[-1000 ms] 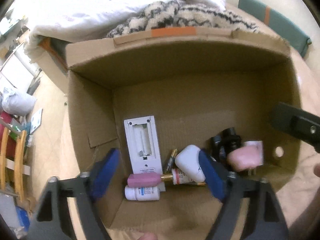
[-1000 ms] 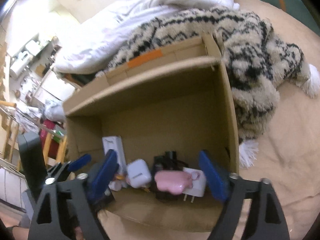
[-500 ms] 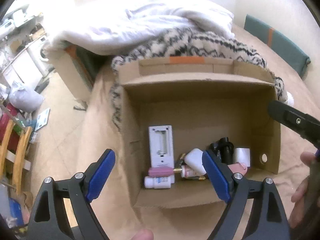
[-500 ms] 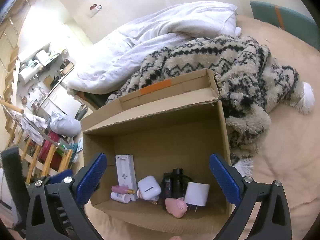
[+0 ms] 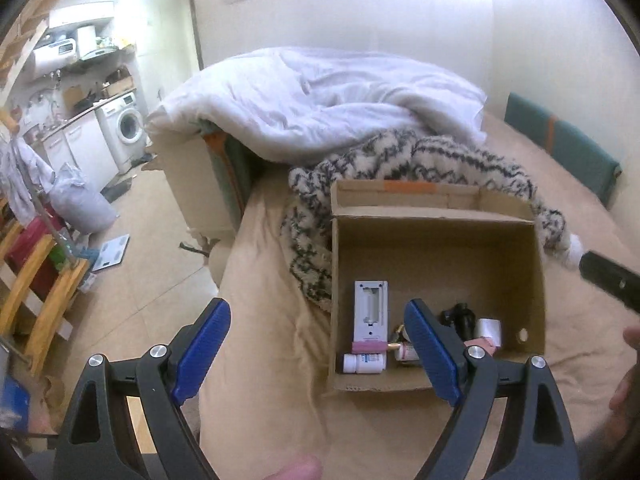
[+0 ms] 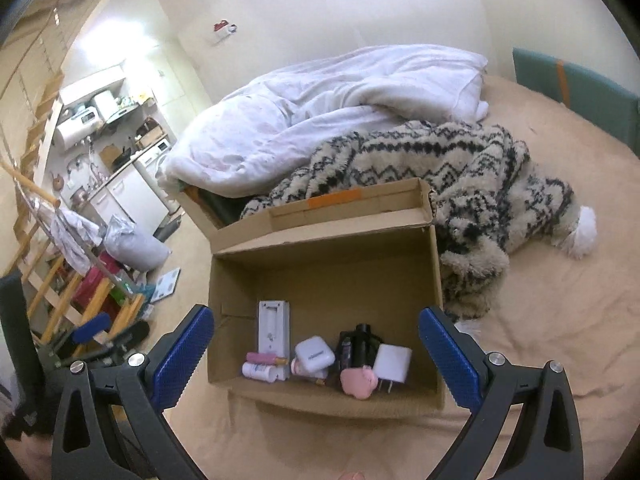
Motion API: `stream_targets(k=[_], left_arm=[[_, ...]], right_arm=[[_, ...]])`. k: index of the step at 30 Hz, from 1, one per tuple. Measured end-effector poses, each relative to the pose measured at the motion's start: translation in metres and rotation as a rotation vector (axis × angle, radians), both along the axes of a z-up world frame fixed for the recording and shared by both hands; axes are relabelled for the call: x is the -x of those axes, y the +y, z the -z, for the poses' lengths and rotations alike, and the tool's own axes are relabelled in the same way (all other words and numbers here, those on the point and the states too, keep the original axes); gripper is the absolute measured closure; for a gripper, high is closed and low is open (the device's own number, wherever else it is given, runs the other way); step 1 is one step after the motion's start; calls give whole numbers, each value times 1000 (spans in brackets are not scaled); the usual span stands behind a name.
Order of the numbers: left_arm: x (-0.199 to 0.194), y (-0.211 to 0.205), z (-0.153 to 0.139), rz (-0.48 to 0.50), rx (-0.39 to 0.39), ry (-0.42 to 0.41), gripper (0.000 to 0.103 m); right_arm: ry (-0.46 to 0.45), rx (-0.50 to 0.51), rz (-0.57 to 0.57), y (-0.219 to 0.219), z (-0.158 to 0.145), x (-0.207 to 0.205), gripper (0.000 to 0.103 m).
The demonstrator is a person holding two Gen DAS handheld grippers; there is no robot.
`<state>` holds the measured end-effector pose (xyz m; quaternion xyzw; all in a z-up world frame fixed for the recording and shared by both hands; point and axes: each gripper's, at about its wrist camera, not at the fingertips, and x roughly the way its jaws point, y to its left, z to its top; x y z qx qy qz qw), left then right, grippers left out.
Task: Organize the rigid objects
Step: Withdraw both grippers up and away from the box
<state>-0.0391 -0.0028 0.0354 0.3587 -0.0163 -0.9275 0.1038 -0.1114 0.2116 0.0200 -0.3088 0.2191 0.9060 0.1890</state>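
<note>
An open cardboard box (image 6: 320,240) lies on the bed. Along its near wall lie a white battery-compartment device (image 6: 273,330), a white earbud case (image 6: 315,354), a black object (image 6: 360,340), a white charger plug (image 6: 393,362), a pink pig figure (image 6: 357,382), a pink tube and a white pill bottle (image 6: 256,371). My right gripper (image 6: 316,316) hovers open above the box's near edge, nothing between its fingers. My left gripper (image 5: 316,312) is open and empty, over the box's (image 5: 436,216) left wall and the sheet; the device (image 5: 371,312) and bottle (image 5: 364,363) show between its fingers.
A patterned fleece blanket (image 6: 460,168) lies against the box's far and right sides, with a white duvet (image 6: 320,100) behind it. Beige sheet (image 6: 560,320) spreads to the right. Left of the bed is floor with a wooden rack (image 5: 36,304), a bag and a washing machine (image 5: 124,128).
Both grippers have risen and drawn back from the box, so it looks smaller and the room shows. The objects inside have not moved. Both stay open and empty.
</note>
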Motion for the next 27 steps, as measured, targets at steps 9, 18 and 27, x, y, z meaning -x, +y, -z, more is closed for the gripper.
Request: stream_targets(k=[9, 18, 27], left_arm=[[-23, -14, 4, -20, -49, 47, 2], [-18, -10, 15, -14, -25, 62, 1], [-16, -9, 21, 1, -31, 32, 1]], right_arm=[[2, -103, 18, -25, 13, -28, 0], [-39, -114, 56, -18, 35, -13, 0], [-63, -117, 46, -22, 40, -9, 0]])
